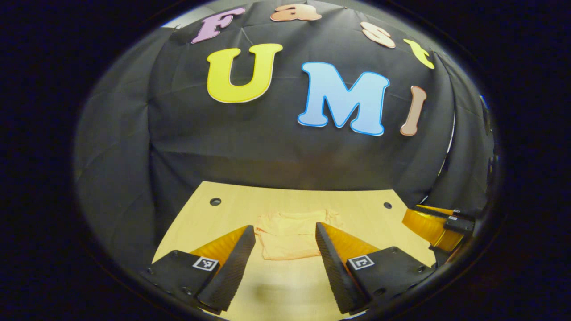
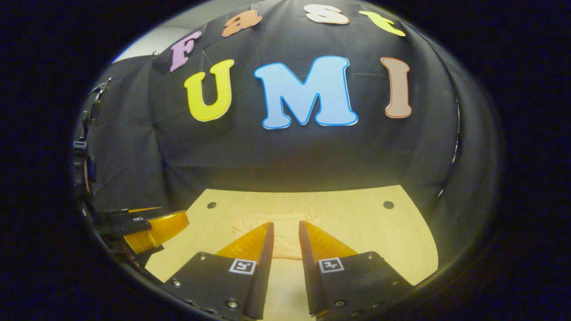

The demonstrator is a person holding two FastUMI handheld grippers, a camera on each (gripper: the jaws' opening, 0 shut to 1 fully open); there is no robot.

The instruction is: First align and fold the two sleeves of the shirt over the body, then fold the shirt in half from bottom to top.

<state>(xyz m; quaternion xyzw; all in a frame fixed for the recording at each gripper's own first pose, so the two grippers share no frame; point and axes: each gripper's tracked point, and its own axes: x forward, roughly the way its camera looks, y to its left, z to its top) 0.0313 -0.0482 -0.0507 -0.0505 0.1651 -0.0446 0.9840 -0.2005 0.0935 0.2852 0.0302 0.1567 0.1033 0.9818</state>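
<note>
Peach shirt (image 1: 290, 234) on table (image 1: 366, 209), left hand-held gripper (image 1: 285, 232) wide, right hand-held gripper (image 2: 285, 227) narrow, both level above.

A pale wooden desk (image 1: 285, 285) (two dark round holes near its far corners) carries a light peach shirt (image 1: 290, 238), lying crumpled just ahead of the jaws.

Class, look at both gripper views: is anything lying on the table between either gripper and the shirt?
Nothing visible does. The shirt lies flat on the wooden table, and bare tabletop runs from the left gripper and the right gripper up to it. Both grippers are open, holding nothing.
</note>
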